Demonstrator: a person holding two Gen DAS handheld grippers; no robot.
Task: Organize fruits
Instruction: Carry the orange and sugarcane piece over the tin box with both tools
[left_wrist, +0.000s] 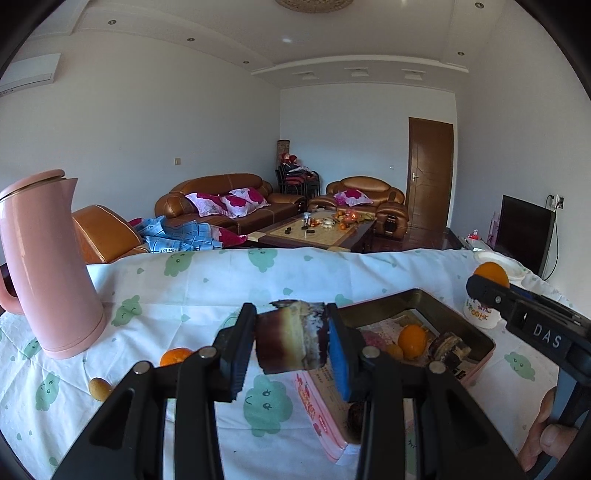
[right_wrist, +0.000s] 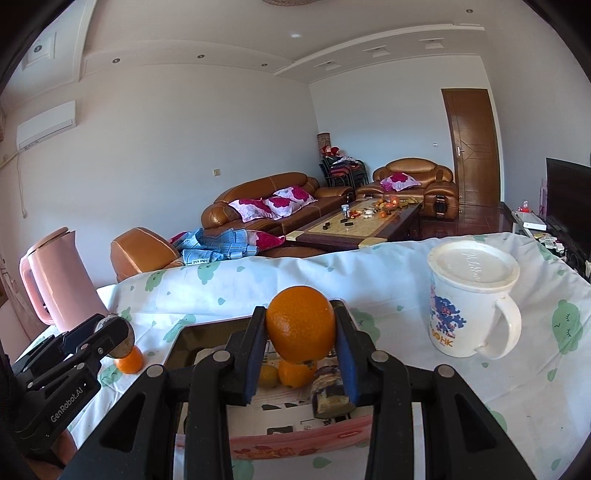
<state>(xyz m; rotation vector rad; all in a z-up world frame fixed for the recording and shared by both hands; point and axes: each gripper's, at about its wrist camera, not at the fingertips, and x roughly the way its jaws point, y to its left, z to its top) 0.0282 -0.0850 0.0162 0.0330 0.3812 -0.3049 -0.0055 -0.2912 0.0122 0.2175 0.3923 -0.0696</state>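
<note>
While both loads hang in the air, the table (left_wrist: 207, 288) under its cloud-print cloth carries everything else: the pink kettle (left_wrist: 44, 266) at the left, the lidded white mug (right_wrist: 469, 299) at the right, and between them the open pink tin (right_wrist: 295, 439). The tin already holds an orange, a smaller yellow fruit and a dark-skinned cut piece (right_wrist: 330, 391). The left gripper (left_wrist: 291, 343) has its jaws closed on a brown, pale-centred fruit chunk (left_wrist: 291, 339), raised just left of the tin. The right gripper (right_wrist: 301, 332) has its jaws clamped on a large orange (right_wrist: 300, 325), poised over the tin's interior. Two small fruits, an orange one (left_wrist: 175, 356) and a yellowish one (left_wrist: 99, 387), lie on the cloth near the kettle. The step in hand looks like delivery into the tin; next, each load likely needs lowering onto a free patch inside before the jaws open, keeping the grippers apart.
</note>
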